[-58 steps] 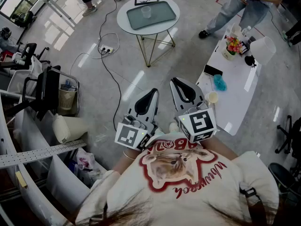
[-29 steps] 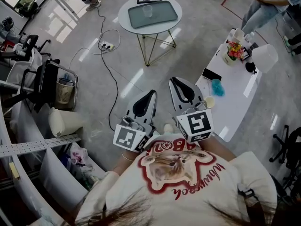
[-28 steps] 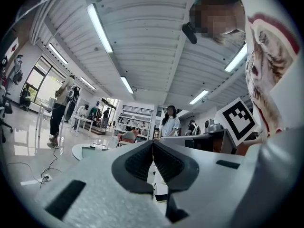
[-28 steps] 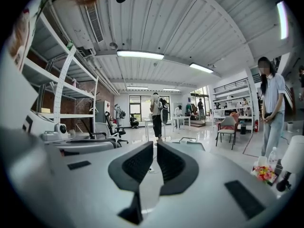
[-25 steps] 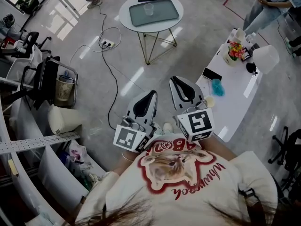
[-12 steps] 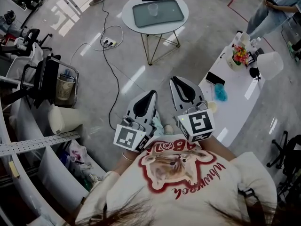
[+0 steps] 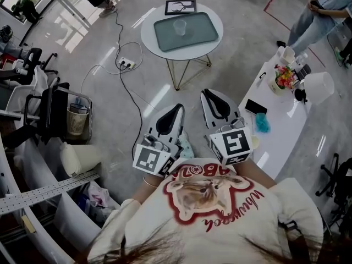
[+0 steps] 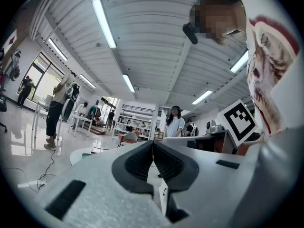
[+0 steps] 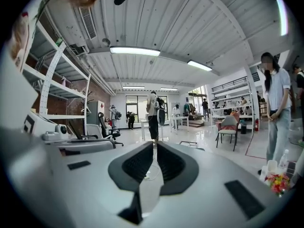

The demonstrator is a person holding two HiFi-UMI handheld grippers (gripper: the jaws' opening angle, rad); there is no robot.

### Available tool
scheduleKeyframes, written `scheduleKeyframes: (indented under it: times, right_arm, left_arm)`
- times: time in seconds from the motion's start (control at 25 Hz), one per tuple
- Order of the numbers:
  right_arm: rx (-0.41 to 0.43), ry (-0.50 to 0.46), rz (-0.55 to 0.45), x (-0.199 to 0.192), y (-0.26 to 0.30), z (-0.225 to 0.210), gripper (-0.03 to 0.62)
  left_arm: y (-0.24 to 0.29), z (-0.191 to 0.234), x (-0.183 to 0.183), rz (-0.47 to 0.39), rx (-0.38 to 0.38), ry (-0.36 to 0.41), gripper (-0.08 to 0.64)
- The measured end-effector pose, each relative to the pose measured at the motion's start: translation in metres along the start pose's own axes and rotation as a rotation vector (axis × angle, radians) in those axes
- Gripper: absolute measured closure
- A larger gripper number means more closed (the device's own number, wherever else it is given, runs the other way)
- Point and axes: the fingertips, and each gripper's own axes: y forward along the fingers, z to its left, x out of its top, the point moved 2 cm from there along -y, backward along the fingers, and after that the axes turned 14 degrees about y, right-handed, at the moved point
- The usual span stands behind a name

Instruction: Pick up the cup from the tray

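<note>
Our left gripper [image 7: 179, 108] and right gripper [image 7: 205, 94] both have their jaws clenched on nothing. The cup [image 7: 180, 27] stands on the tray [image 7: 165, 37] on the round tabletop [image 7: 147, 37], well ahead of them. If we arrive with the jaws unopened, we would likely topple the light cup. The floor cable [image 7: 121, 81] ahead could also trip us.

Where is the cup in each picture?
Head view: the cup stands on the tray, top middle.
Left gripper view: not seen, the jaws cover it.
Right gripper view: not clearly seen behind the jaws.
Shared landmark: the round white table, low left in the left gripper view.
</note>
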Motion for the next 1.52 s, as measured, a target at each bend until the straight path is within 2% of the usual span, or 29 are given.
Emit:
scheduleKeyframes:
  times: [0.4,0.64,1.08,1.52]
  right_arm:
    - [-0.042,0.012,-0.026,0.025,0.079,-0.016,0.548]
    - [-0.058,0.021,-0.037,0.028,0.113,-0.015,0.548]
    - [-0.102,0.033,-0.019,0.031,0.138,-0.046,0.548]
    - [-0.064,0.019,-0.044,0.066,0.175,-0.096,0.548]
  left_arm:
    - [0.053,0.069,0.0,-0.002,-0.054,-0.019,0.546]
    - [0.066,0.105,-0.009,-0.004,-0.067,-0.008,0.546]
    - [0.106,0.127,-0.024,-0.005,-0.07,-0.036,0.545]
    - [0.174,0.148,-0.019,-0.015,-0.032,-0.017,0.546]
